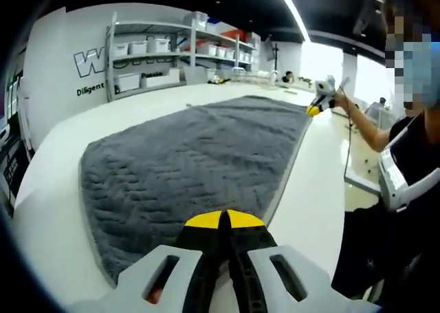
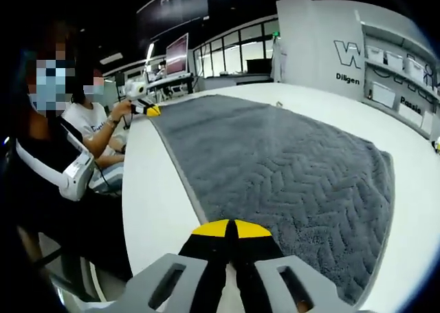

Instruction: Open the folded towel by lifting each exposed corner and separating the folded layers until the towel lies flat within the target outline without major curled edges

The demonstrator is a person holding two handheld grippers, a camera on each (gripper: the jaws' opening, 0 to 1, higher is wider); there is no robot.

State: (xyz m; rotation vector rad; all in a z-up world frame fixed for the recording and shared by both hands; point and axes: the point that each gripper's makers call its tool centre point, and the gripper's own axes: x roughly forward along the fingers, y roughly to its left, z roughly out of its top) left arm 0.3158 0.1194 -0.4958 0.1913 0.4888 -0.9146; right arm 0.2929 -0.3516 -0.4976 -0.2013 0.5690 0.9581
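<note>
Nearest you in the left gripper view, the left gripper [image 1: 225, 220] has its yellow-tipped fingers pressed together at the near edge of the towel [image 1: 199, 162]; whether they pinch the hem I cannot tell, since the tips cover it. In the right gripper view the right gripper [image 2: 230, 229] is the same: fingers closed, tips at the towel's near edge, any cloth between them hidden.

The white bench [image 1: 62, 189] carries everything. The grey towel lies spread on it in what looks like a single layer, stretching away from each camera, with no fold or curled edge that I can make out. I see no target outline.

You hold the two grippers at opposite ends of one long edge: each shows far off in the other's view, at the far corner [image 1: 317, 106] [image 2: 146, 109]. That placement, I judge, lets you tension this edge and pull the cloth straight.

Shelves [image 1: 172, 55] with bins stand against the far wall.
</note>
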